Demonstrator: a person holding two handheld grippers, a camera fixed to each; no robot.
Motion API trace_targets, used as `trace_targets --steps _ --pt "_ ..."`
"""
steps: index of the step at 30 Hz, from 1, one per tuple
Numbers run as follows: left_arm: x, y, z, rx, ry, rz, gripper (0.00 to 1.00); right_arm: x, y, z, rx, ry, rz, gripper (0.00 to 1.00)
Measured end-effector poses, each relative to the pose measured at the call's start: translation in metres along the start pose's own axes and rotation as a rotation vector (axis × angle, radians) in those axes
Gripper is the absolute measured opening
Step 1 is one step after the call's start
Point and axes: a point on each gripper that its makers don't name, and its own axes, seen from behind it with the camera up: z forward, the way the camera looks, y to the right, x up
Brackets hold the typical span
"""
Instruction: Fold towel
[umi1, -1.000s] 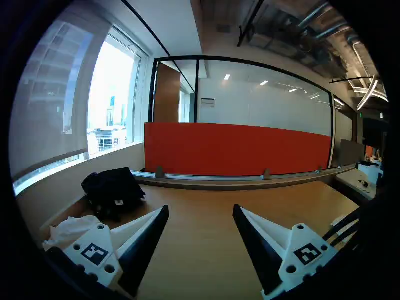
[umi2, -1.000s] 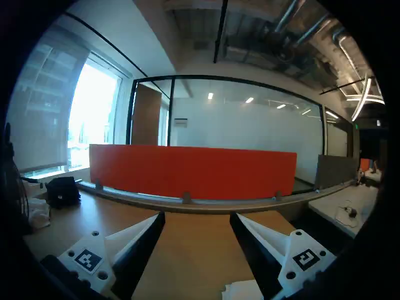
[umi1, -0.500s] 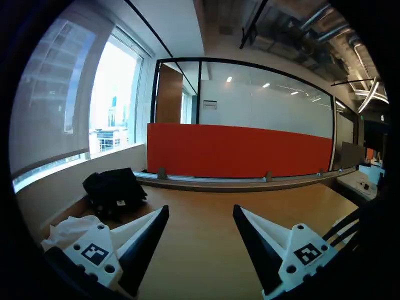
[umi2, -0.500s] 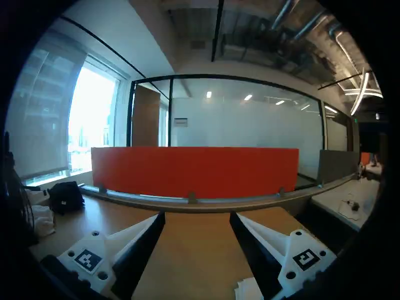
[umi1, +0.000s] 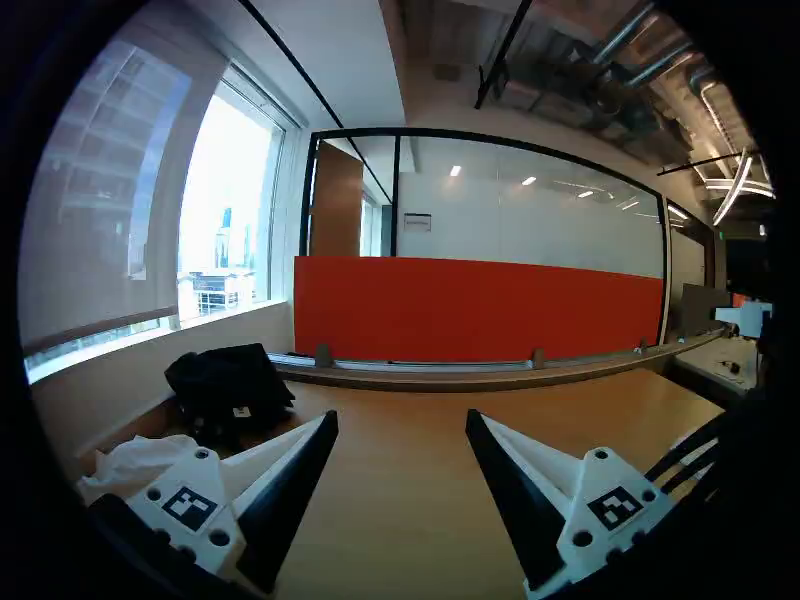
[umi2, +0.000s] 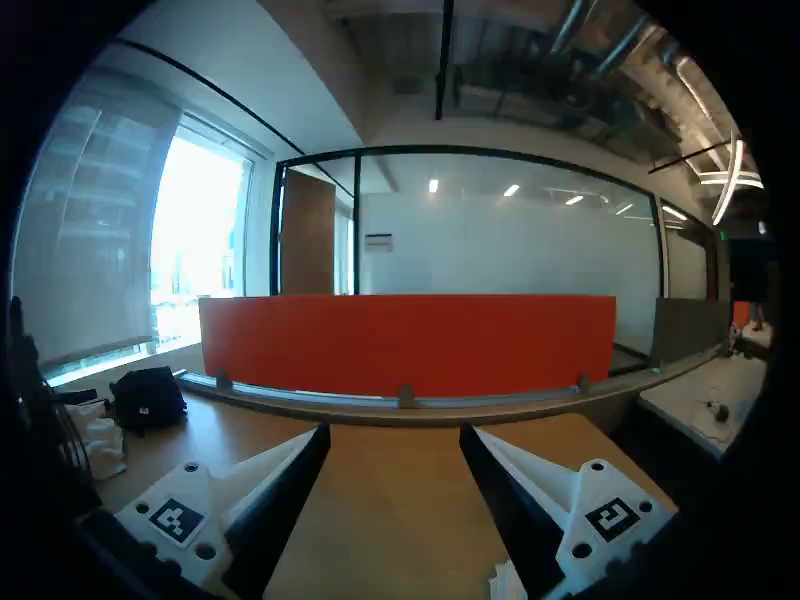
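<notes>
A crumpled white towel (umi1: 130, 462) lies on the wooden table (umi1: 400, 500) at the lower left of the left gripper view, partly hidden behind my left finger. My left gripper (umi1: 400, 415) is open above bare wood with nothing between its fingers. In the right gripper view the same white towel (umi2: 100, 440) lies far left, beside a black bag. My right gripper (umi2: 393, 430) is also open over the table (umi2: 390, 510), holding nothing. A white corner of something (umi2: 503, 582) peeks out at the bottom edge by the right finger; I cannot tell what it is.
A black bag (umi1: 228, 385) sits at the table's back left, also the black bag (umi2: 148, 398). An orange partition (umi1: 480, 305) with a rail closes the far edge. A window wall runs along the left. A white desk (umi2: 700, 400) stands at the right.
Both grippers stay open. The right view's scene has drifted to the right, and the white corner has slid lower. The left view has tipped up a little.
</notes>
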Motion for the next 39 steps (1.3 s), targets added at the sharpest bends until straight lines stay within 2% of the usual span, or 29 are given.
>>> trace_targets --steps 5,12,17,26,39 --pt "-0.015 -0.008 0.0 0.018 0.006 0.025 0.95 0.001 -0.01 0.003 0.014 -0.002 0.016 1.0" --pt "-0.035 -0.012 0.005 0.007 0.029 0.014 0.95 -0.005 -0.02 0.009 0.014 0.001 0.009 1.0" --pt "-0.058 -0.018 0.013 0.012 0.038 0.006 0.95 -0.021 -0.017 0.012 -0.003 0.007 0.013 1.0" --pt "-0.098 -0.022 0.019 0.008 0.041 -0.001 0.95 -0.058 -0.01 0.014 -0.024 -0.001 0.009 1.0" --pt "-0.109 -0.025 0.021 0.012 0.063 -0.026 0.95 -0.067 -0.015 0.02 -0.015 0.004 0.01 1.0"
